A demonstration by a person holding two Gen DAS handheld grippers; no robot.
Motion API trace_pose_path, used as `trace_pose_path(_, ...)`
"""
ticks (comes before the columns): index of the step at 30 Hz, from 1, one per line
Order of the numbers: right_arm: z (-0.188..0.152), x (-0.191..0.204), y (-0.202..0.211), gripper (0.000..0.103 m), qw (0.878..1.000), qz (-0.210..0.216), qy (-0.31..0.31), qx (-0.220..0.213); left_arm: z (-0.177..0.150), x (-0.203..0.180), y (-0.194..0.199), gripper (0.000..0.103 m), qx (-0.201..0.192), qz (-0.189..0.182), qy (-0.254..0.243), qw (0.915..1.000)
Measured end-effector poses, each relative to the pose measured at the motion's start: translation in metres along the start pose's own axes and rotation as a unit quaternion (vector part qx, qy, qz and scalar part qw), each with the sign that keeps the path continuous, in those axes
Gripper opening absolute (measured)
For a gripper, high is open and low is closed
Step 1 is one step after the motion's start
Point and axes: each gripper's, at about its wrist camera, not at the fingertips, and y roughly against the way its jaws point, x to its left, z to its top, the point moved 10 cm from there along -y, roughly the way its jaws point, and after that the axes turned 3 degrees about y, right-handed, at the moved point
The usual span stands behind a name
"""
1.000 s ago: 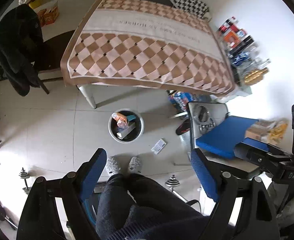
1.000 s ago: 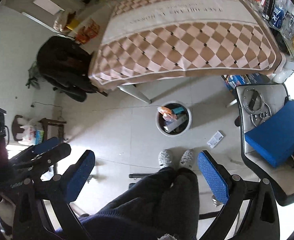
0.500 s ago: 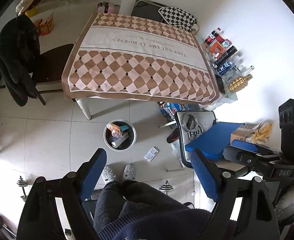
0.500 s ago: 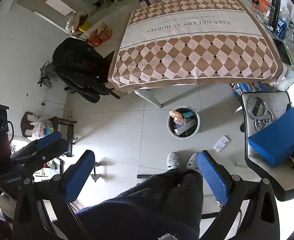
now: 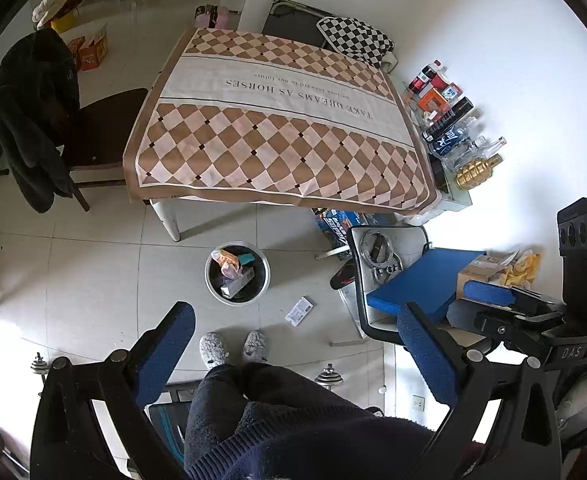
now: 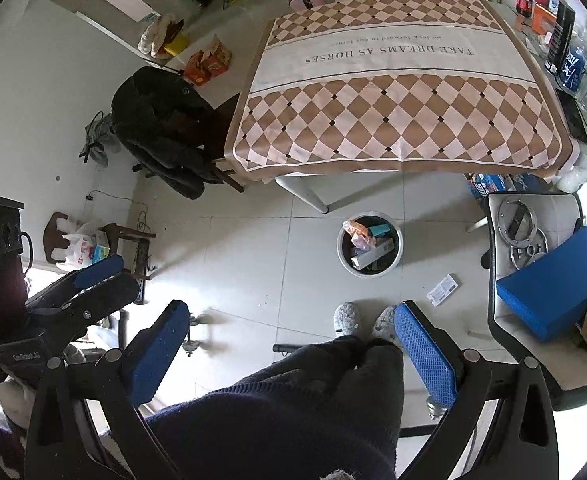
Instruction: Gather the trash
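Both claws are hanging high over the floor, each spread wide with nothing between its pads — the left claw (image 5: 293, 344) and the right claw (image 6: 289, 344). Far below and ahead of them, one round bin (image 5: 237, 273) (image 6: 369, 245) is sitting on the floor, holding several pieces of trash. One flat packet (image 5: 300, 311) (image 6: 442, 289) is lying just right of the bin — its long axis is running diagonally, near-left to far-right.
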Motion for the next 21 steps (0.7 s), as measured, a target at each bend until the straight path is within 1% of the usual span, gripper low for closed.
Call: trace_pose_path(21,-0.0016,0.0054,-0.0015,0.103,1.0,0.018,0.004,0.009,-0.0075,-0.0098,-0.0036,0.103,0.003,-0.009,0.007,0.9999)
